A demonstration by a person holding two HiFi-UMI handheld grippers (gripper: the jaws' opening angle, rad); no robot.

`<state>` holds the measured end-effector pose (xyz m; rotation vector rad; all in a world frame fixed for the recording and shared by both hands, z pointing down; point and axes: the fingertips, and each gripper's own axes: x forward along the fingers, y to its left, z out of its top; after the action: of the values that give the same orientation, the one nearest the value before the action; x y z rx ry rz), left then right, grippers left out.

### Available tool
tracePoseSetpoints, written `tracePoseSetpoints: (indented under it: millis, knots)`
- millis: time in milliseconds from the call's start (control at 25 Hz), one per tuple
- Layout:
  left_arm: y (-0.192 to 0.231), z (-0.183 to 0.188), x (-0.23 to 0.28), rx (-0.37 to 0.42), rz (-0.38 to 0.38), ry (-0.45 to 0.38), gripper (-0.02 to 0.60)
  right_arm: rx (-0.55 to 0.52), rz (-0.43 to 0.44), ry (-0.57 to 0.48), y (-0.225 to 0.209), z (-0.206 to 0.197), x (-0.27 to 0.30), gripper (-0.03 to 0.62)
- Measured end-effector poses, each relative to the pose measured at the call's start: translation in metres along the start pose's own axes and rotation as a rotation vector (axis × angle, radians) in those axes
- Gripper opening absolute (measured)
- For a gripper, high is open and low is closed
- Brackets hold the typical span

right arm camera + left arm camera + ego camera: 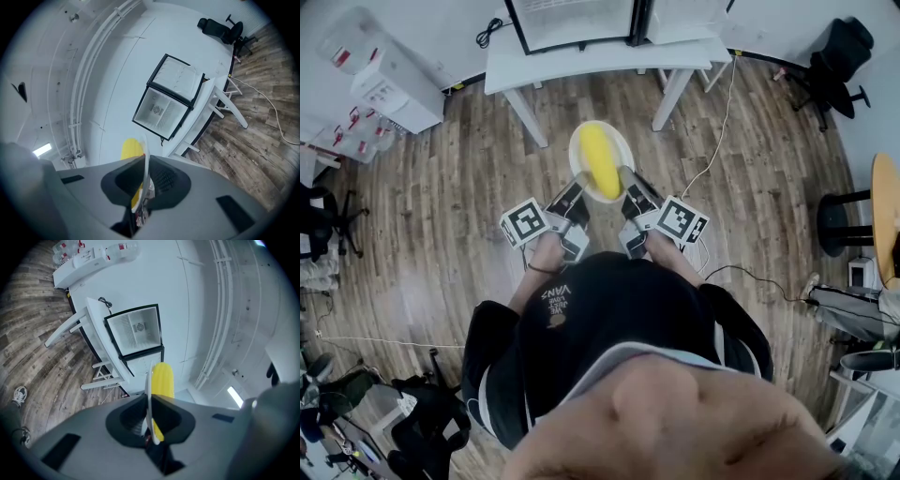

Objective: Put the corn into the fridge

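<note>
Two grippers are carrying one white plate (576,150) between them. The left gripper (578,180) is clamping the near-left rim and the right gripper (627,176) the near-right rim, each pair of jaws clenched on the thin edge. A yellow corn cob (598,161) is lying on the plate, above the wood-plank floor (450,216). Ahead, a small black-framed fridge (136,331) is standing on a white table (600,58), its white interior showing. White print on the person's black shirt (609,319) is reading "VANS".

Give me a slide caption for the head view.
Left gripper and right gripper hold a plate bearing corn, facing the fridge on a white table.
</note>
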<state>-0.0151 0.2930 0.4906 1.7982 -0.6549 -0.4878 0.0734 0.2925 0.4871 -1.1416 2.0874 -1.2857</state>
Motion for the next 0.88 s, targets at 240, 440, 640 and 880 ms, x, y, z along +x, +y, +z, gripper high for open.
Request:
tracePoseSetpoints:
  millis: [240,440,640,880]
  knots:
    - [0.016,0.031,0.016,-0.007,0.036,0.015,0.034,0.003,-0.017,0.0,-0.006,0.014,0.034,0.028]
    - [0.023,0.062,0.032,-0.002,0.037,0.024,0.034,-0.002,-0.022,-0.01,-0.008,0.027,0.065,0.028]
    - [0.026,0.09,0.049,-0.014,0.009,0.041,0.034,0.0,-0.037,-0.025,-0.008,0.039,0.095,0.028]
    - [0.033,0.121,0.064,-0.018,-0.011,0.07,0.034,-0.001,-0.052,-0.056,-0.01,0.049,0.126,0.028]
